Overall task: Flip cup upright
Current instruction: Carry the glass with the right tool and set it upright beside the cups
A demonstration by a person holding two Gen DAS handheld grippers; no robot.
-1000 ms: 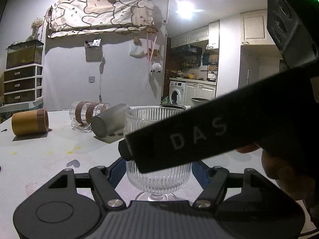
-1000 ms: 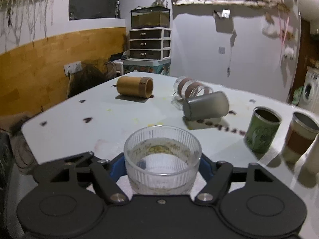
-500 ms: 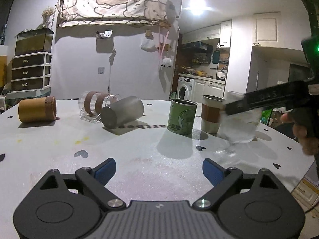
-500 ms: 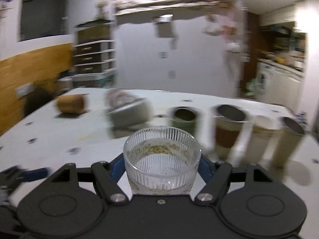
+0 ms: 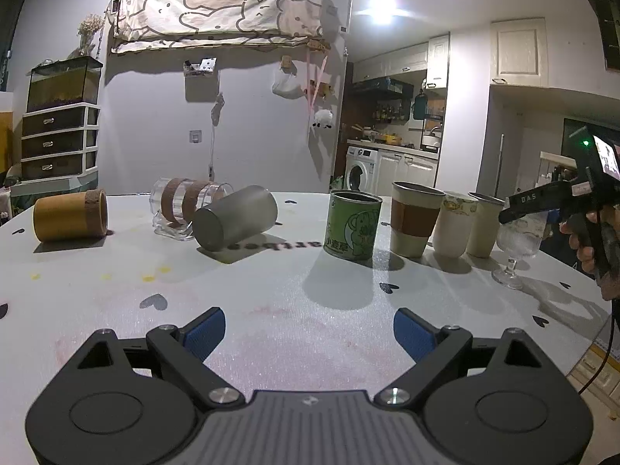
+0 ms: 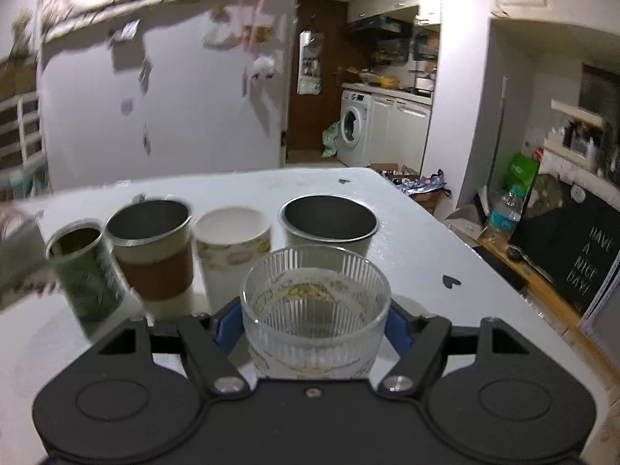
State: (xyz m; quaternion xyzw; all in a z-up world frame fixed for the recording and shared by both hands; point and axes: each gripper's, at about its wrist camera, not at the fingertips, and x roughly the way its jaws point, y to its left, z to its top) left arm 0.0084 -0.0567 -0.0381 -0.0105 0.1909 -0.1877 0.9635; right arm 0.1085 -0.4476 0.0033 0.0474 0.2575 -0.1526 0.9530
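Only leftward: goblet foot (image 5: 508,279) on table (image 5: 271,310).

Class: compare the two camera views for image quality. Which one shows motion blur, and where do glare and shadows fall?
Left wrist view: sharp, with ceiling lights flaring white and the green can casting a dark shadow on the table. Right wrist view: wall hangings and the left-hand cups smear, while the ribbed glass in the right tongs stays crisp.

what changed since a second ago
The right tool, clamped on the ribbed stemmed glass throughout, carried it from between the left tool's pads rightward to the upright-cup row's end, beside the steel cup. The left tool stays open; the tipped cups lie unmoved.
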